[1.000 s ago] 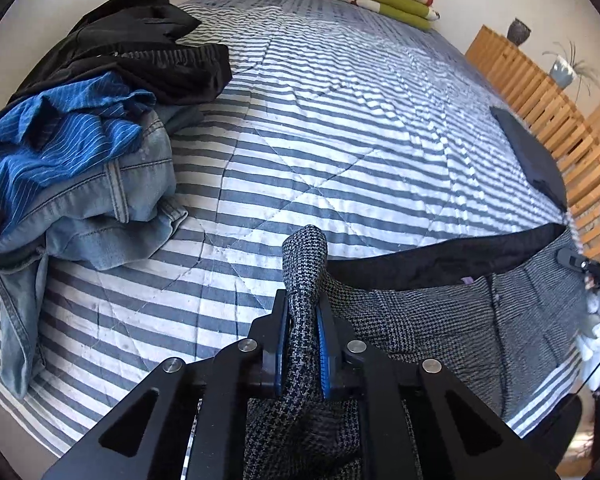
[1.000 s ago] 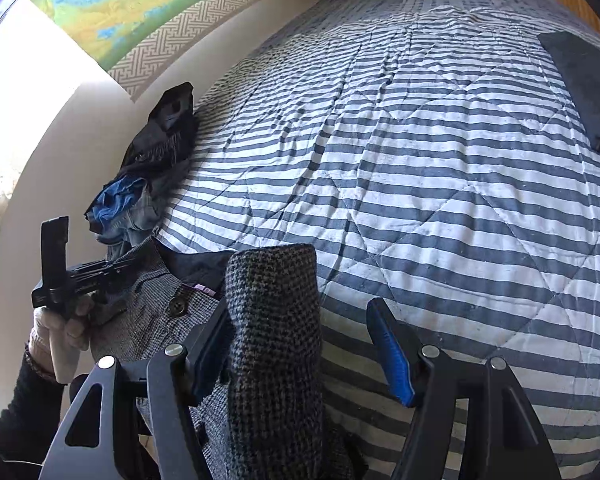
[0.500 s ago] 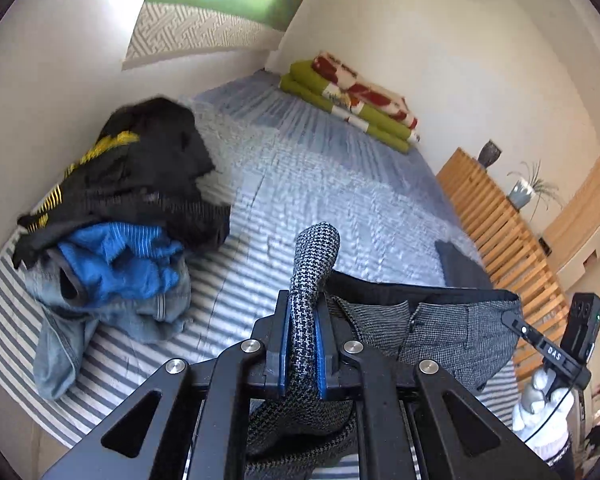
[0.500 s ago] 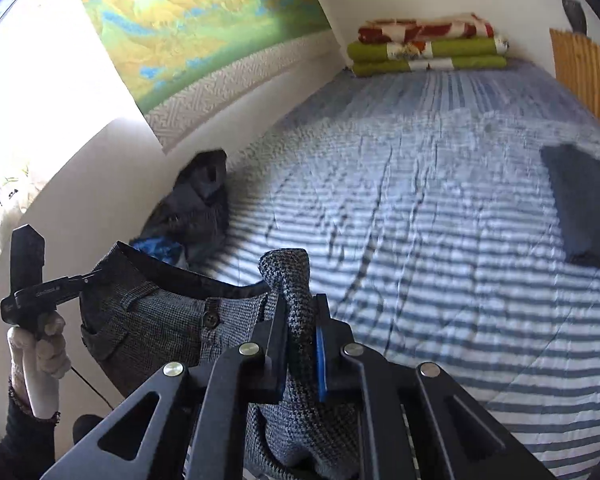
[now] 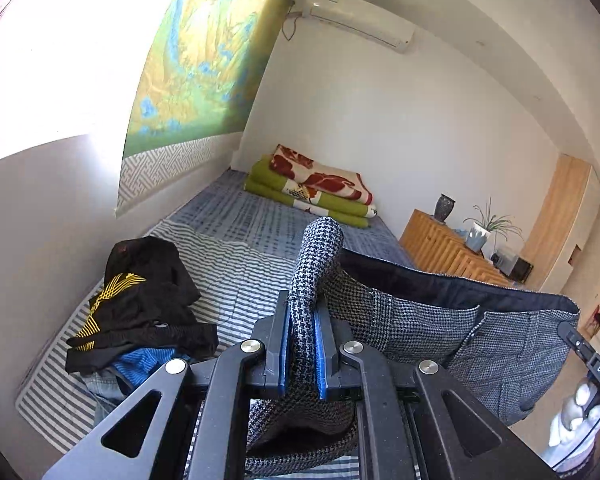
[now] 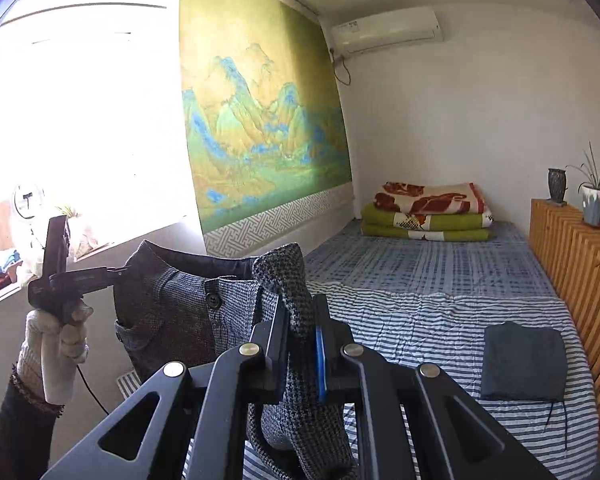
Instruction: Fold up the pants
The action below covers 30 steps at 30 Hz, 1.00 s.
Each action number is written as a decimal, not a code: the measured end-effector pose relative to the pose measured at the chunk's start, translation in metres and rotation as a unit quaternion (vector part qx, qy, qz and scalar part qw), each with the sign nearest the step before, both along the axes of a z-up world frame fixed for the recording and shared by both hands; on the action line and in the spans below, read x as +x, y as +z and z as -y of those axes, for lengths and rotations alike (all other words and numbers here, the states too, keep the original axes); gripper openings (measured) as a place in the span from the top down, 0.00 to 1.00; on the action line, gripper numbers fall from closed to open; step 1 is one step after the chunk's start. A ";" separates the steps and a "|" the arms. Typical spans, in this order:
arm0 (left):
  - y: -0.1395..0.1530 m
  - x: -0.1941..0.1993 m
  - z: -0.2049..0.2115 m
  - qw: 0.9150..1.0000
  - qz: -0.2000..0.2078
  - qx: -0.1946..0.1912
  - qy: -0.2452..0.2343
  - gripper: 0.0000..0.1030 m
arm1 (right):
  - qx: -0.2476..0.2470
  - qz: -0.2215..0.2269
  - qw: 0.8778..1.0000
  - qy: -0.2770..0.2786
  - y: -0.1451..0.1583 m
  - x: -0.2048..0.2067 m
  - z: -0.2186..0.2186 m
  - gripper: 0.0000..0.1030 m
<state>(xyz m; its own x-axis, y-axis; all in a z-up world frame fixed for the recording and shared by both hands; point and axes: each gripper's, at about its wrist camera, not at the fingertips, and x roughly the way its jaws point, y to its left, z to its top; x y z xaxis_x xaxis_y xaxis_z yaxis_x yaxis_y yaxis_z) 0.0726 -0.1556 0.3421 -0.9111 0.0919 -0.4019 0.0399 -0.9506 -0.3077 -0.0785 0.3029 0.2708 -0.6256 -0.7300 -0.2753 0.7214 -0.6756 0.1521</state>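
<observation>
Tweed pants (image 5: 412, 320) in both claws, apparently taut.

A home bedroom: a striped bed (image 6: 440, 320) with folded blankets (image 6: 428, 212) at its head, a landscape wall hanging (image 6: 260, 132), an air conditioner (image 6: 388, 30), a potted plant (image 6: 596, 196).

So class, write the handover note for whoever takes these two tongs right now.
Left tongs: shut on one waistband corner of the checked pants.
Right tongs: shut on the other corner, having just closed.
Pants hang spread between them above the striped bed.
Done: waistband gripped and raised.
Left: lay flat, fold.
One folded dark garment lies on the bed; a clothes pile waits.
</observation>
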 end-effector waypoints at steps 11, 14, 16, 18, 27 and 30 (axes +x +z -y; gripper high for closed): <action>-0.068 -0.106 -0.044 0.995 0.090 -0.035 -0.039 0.90 | 0.000 0.058 0.998 -0.037 -0.070 -0.020 -0.024 0.91; -0.119 -0.178 -0.076 0.989 0.128 -0.053 -0.056 0.90 | 0.013 0.100 0.993 -0.069 -0.114 -0.056 -0.038 0.91; -0.160 -0.228 -0.095 0.985 0.150 -0.057 -0.061 0.90 | 0.019 0.126 0.987 -0.098 -0.142 -0.089 -0.049 0.91; -0.204 -0.277 -0.114 0.980 0.175 -0.070 -0.059 0.74 | 0.036 0.148 0.980 -0.128 -0.171 -0.128 -0.055 0.91; -0.284 -0.324 -0.117 0.965 0.234 -0.110 -0.039 0.55 | 0.095 0.293 0.932 -0.189 -0.304 -0.250 -0.092 0.73; -0.289 -0.282 -0.091 0.961 0.242 -0.127 -0.031 0.54 | 0.096 0.315 0.927 -0.179 -0.321 -0.246 -0.100 0.73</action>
